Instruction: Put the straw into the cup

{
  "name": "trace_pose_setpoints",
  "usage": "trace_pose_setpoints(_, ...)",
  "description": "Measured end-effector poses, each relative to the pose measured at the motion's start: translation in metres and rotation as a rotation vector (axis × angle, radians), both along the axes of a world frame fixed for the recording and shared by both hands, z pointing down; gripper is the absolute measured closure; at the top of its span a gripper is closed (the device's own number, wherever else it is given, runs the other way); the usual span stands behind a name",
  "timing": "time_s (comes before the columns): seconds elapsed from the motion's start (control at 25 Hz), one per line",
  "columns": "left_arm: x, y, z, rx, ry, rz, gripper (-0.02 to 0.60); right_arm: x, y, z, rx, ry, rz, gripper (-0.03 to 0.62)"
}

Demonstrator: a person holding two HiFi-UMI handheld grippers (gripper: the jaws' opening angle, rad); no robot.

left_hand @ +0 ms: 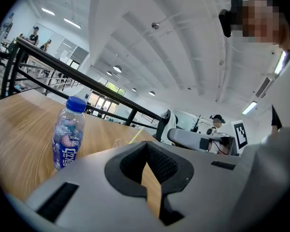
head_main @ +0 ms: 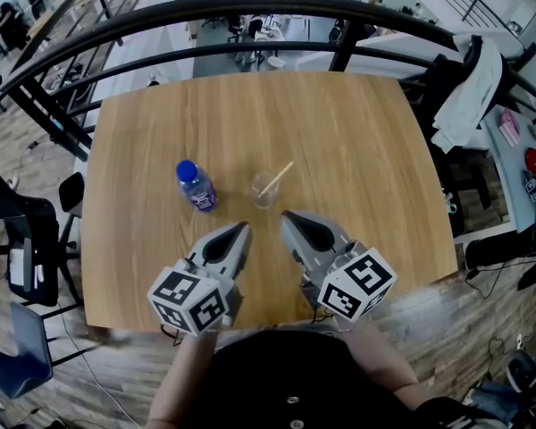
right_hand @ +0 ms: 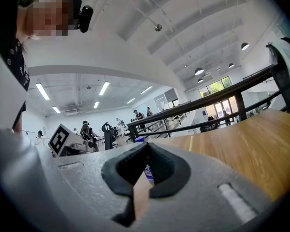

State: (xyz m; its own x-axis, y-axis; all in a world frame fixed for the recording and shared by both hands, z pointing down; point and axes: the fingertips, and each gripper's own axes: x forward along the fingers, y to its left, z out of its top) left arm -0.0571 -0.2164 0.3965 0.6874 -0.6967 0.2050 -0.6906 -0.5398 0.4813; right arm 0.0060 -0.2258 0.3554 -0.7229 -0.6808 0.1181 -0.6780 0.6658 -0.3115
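A clear plastic cup (head_main: 264, 189) stands upright near the middle of the wooden table (head_main: 357, 150), and a pale yellow straw (head_main: 277, 178) leans inside it with its top tilted to the far right. Both grippers hover over the table's near edge, short of the cup. My left gripper (head_main: 246, 227) and my right gripper (head_main: 284, 214) are both shut with nothing between their jaws. The left gripper view shows the cup (left_hand: 120, 142) and straw (left_hand: 137, 134) just past the closed jaw tips (left_hand: 146, 144). In the right gripper view the straw (right_hand: 191, 143) shows beyond the closed jaws (right_hand: 146, 145).
A small water bottle (head_main: 196, 186) with a blue cap and purple label stands left of the cup, also in the left gripper view (left_hand: 67, 134). A black railing (head_main: 250, 12) curves behind the table. Chairs (head_main: 31, 231) stand at left, and a white jacket (head_main: 469, 88) hangs at right.
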Motion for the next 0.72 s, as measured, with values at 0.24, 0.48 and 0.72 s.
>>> trace_pose_setpoints(0.24,-0.0015,-0.0013,0.0003,-0.004,0.002,0.002,0.565,-0.0034,-0.0011,0.0002,-0.001,0.004,-0.005,0.595)
trace_pose_setpoints(0.48,0.0027,-0.0016,0.0011,-0.007,0.003,0.008,0.565,-0.0026,-0.0015,0.0014,-0.006,0.001,-0.009,0.595)
trace_pose_setpoints(0.72,0.0030,-0.0017,0.0019,-0.010,0.006,0.012,0.565,-0.0051,-0.0012,0.0031,-0.008,0.005,-0.015,0.595)
